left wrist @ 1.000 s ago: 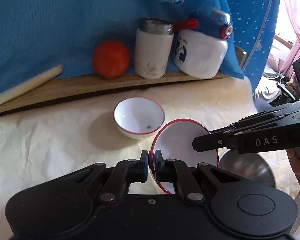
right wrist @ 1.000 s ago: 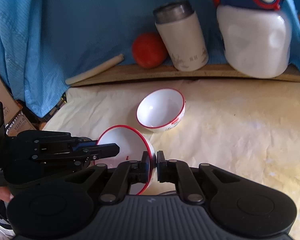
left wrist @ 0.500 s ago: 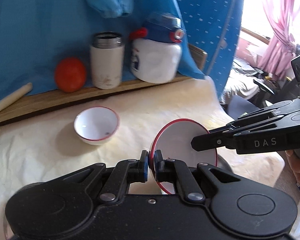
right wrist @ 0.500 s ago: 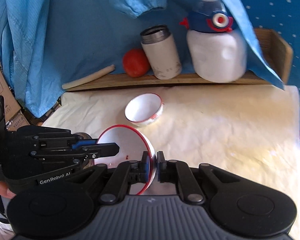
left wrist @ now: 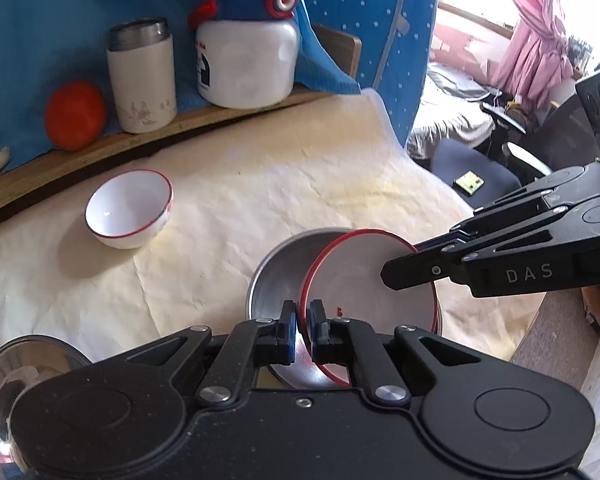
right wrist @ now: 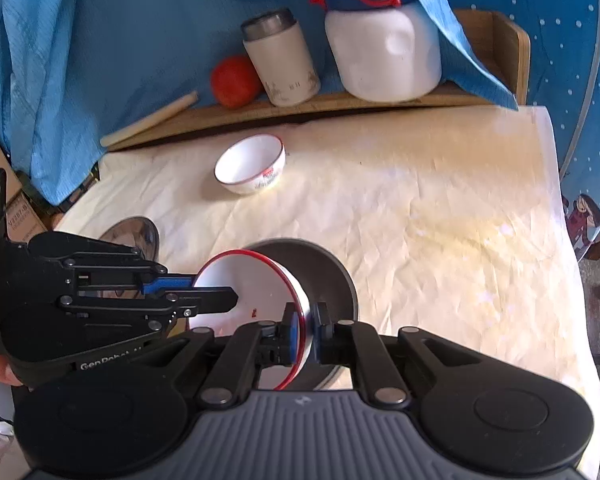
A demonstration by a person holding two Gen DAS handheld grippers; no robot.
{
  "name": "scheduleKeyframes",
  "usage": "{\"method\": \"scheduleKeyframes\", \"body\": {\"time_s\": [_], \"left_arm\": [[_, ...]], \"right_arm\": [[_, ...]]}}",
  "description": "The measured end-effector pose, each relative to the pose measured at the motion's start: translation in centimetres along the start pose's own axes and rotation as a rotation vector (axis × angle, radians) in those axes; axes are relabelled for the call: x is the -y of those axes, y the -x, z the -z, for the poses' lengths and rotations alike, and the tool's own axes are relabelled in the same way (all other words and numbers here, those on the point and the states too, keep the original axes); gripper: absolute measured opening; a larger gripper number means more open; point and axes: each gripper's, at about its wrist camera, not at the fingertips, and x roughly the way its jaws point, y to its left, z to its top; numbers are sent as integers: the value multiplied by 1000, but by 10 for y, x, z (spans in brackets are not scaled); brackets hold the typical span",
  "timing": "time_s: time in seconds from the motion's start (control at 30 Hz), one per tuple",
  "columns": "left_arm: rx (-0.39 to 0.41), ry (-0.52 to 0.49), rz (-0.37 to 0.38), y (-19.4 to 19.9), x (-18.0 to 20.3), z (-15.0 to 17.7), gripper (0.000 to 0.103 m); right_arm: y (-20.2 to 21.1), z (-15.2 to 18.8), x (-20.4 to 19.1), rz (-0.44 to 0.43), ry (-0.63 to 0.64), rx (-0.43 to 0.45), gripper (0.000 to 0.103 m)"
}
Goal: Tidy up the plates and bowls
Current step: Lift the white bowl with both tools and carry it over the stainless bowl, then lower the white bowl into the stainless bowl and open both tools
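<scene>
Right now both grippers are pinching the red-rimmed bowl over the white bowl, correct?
Not quite. The red-rimmed bowl, pinched by the left gripper and right gripper, hangs over the metal bowl. The white bowl sits apart, as the right wrist view shows.

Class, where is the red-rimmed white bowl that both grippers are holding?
The held red-rimmed bowl is low and centre in both wrist views, tilted over the metal bowl, pinched by the left gripper and right gripper.
</scene>
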Motion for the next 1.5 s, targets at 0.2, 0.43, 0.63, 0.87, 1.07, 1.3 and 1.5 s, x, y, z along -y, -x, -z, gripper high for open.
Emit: {"method": "scheduleKeyframes", "body": {"time_s": [0.2,0.43,0.63,0.87,1.07,1.3,1.5], "left_arm": [[-33,-10,-4,-6,1,3,6],[-56,-11,-16,-12,-1,3,6],[-65,-7,-22,-17,-3,3,8],[-63,4,-19,-19,-4,2,9],[-54,19,-16,-18,-8,0,12],[-48,38,5,-16,-11,-1,15],[-34,57,22,-11,-16,0,15]], "right_arm": [[-7,1,4,-14,4,-22,10],[-16,0,3,-17,15,-46,10],[-20,-4,3,-21,15,-59,12],[-23,-6,4,-24,12,-64,16],[-22,-8,5,-23,4,-51,24],[-15,-11,7,-30,2,-28,26],[-13,-11,8,-35,-2,-24,30]]}}
